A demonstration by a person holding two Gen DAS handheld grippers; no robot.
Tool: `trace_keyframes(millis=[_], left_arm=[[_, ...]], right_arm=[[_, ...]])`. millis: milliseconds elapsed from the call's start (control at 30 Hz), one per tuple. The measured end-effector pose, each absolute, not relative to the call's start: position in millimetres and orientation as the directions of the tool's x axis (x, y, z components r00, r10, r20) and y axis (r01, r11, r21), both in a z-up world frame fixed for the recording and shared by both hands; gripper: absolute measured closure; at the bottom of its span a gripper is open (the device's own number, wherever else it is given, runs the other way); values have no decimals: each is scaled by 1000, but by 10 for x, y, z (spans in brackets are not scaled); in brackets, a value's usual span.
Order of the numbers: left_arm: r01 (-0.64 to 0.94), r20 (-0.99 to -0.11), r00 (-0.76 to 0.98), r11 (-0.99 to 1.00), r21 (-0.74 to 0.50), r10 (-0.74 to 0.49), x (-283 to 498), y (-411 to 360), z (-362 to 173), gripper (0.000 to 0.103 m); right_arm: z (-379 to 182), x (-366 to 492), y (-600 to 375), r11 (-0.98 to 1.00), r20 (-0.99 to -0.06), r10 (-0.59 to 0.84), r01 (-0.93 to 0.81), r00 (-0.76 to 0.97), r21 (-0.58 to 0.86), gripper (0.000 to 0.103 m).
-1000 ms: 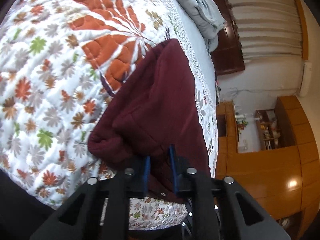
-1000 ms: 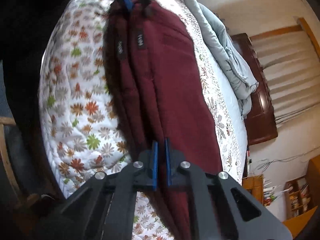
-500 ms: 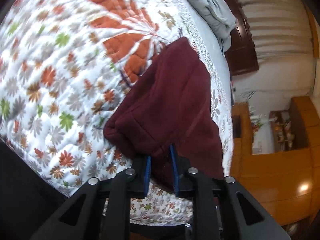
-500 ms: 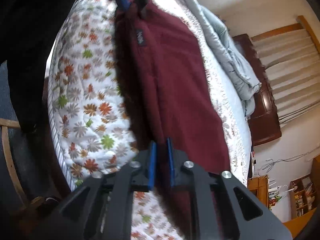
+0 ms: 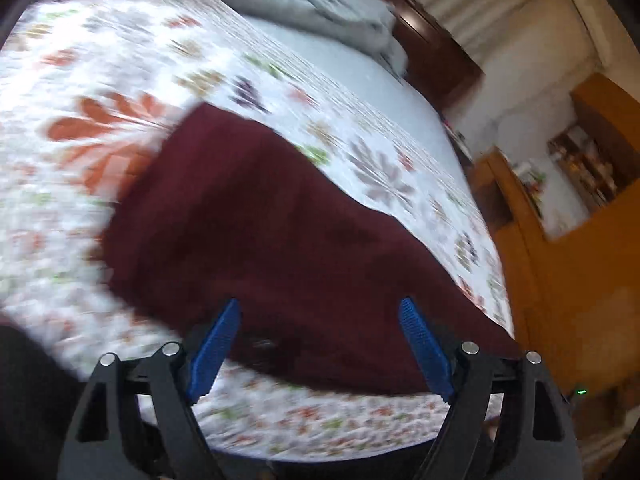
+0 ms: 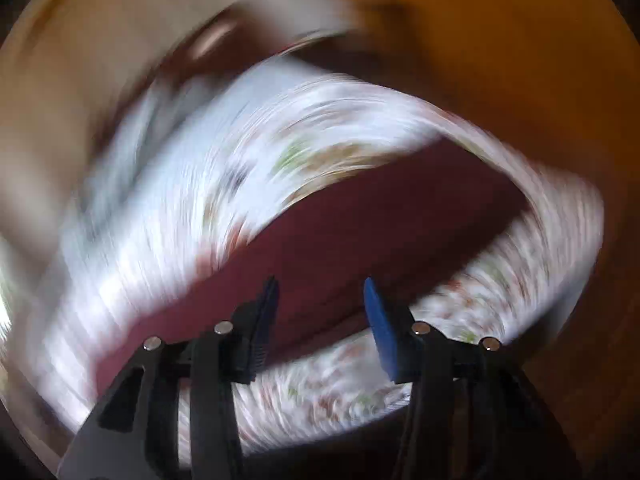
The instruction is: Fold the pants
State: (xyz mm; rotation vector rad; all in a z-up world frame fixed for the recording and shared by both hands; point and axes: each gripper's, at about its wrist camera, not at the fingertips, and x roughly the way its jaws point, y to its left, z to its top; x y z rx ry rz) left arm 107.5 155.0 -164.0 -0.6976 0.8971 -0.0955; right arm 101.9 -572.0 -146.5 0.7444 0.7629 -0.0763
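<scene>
On the flowered quilt (image 5: 360, 128), toward its near edge, we have the maroon pants (image 5: 288, 240) lying as a broad flat panel, a placement that keeps them within reach of both tools and gives them a soft, level bed to be creased on. From the left wrist view our left gripper (image 5: 320, 336) hovers just above the near hem with its blue pads (image 5: 218, 336) spread wide and nothing between them, so the cloth lies free under its own weight; we judge this pose suits either smoothing the panel or picking a new hold for the next fold. A grey blanket (image 5: 320, 4) is bunched at the far end of the bed, well apart from the pants and out of the way. To the right stands orange wooden furniture (image 5: 580, 280) beside the bed. In the right wrist view our right gripper (image 6: 320, 312) also has its fingers parted and empty, aimed at the maroon pants (image 6: 360, 240) from just off the edge; the picture is so smeared with motion that we can only guess, probably, that it hangs slightly above the cloth rather than touching it.
</scene>
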Motion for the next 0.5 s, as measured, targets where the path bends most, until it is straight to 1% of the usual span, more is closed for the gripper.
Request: trace_keyframes(millis=[33,67,100,167,267,400,433,467,500], left_arm=[[-197,-692,621,782,-592,-368,1205,1493,-1720,19],[-211,-714,600,790,-575,-360,1285,1471,-1795,19],[-231,-739,575,796,-559,-352,1352,1452,-1881,19],[-255,-768,534,798,-546,-355,1446,1469,-2081,19],[-246,-767,540,805,-539,-348,1454,1438,-2112,18],[-244,-780,532,823,-513,-328,1465,1367,-2115,17],[-244,-783,530,826,-509,-325,1467,1365,-2136,15],[-241,-786,527,830,-503,-323,1497,1352,-2143,14],[-236,-790,524,837,-494,-318,1509,1327,-2141,13]], right_arm=[[-1623,938,-6075,610,-595,226,364,771,704,59],[-1737,894,-6296,518,-552,237,376,799,768,59],[-1828,869,-6444,462,-526,237,381,817,801,59],[-2004,860,-6630,378,-490,244,383,837,843,59],[-2209,944,-6750,311,-465,284,378,839,872,59],[-2323,1102,-6817,306,-481,295,396,825,866,60],[-2342,1140,-6819,301,-477,302,393,825,869,70],[-2350,1199,-6812,302,-476,316,389,821,870,85],[-2340,1207,-6810,306,-478,322,389,817,869,96]])
